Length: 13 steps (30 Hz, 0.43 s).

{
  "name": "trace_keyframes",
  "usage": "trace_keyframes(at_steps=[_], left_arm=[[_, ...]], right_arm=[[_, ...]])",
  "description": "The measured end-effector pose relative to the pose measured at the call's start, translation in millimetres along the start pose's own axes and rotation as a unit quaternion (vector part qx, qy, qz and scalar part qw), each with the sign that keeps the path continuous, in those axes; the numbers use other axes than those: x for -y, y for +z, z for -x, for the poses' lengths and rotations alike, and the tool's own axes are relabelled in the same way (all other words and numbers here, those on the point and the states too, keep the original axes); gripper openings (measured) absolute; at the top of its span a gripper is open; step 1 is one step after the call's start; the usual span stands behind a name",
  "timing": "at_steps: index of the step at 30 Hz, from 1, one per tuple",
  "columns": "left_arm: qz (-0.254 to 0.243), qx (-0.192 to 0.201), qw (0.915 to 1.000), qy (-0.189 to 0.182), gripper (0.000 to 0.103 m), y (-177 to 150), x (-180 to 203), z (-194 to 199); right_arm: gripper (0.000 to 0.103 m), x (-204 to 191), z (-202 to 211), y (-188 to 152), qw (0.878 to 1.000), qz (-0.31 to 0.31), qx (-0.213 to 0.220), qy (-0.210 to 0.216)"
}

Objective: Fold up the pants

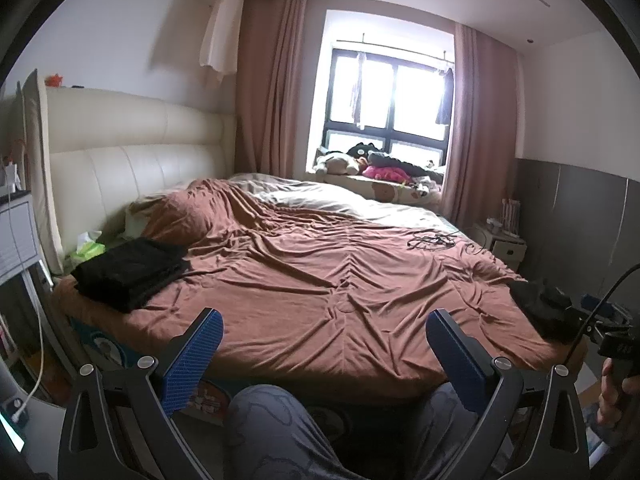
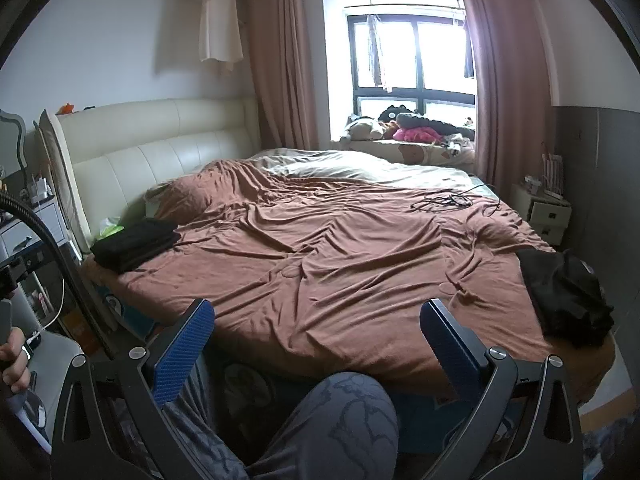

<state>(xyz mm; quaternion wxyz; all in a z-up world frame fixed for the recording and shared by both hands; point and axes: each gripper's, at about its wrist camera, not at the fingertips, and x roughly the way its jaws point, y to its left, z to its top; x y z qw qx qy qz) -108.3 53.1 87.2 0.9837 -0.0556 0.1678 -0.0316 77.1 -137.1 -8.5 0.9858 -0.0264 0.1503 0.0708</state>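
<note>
A stack of folded black pants point(image 1: 130, 272) lies on the brown bed cover point(image 1: 320, 276) at the near left, by the headboard; it also shows in the right wrist view point(image 2: 134, 243). A loose heap of black pants point(image 1: 544, 308) lies at the bed's near right corner, and shows in the right wrist view too point(image 2: 568, 296). My left gripper point(image 1: 324, 324) is open and empty, held before the bed's front edge. My right gripper point(image 2: 318, 316) is open and empty, also before the front edge.
My knees in grey patterned trousers point(image 2: 344, 416) are below the grippers. A tangle of black cable point(image 1: 432, 241) lies on the far right of the bed. A nightstand point(image 2: 548, 212) stands at right, a desk point(image 1: 16, 232) at left. Plush toys point(image 1: 360, 162) fill the window sill.
</note>
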Motion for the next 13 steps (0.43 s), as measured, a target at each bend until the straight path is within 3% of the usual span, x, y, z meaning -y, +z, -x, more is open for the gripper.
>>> trace_keyframes(at_steps=[13], left_arm=[[-0.009,0.001,0.9998,0.016,0.102,9,6,-30]], right_arm=[[0.103,-1,-28,5,1.0,0.013,-0.005,-0.004]])
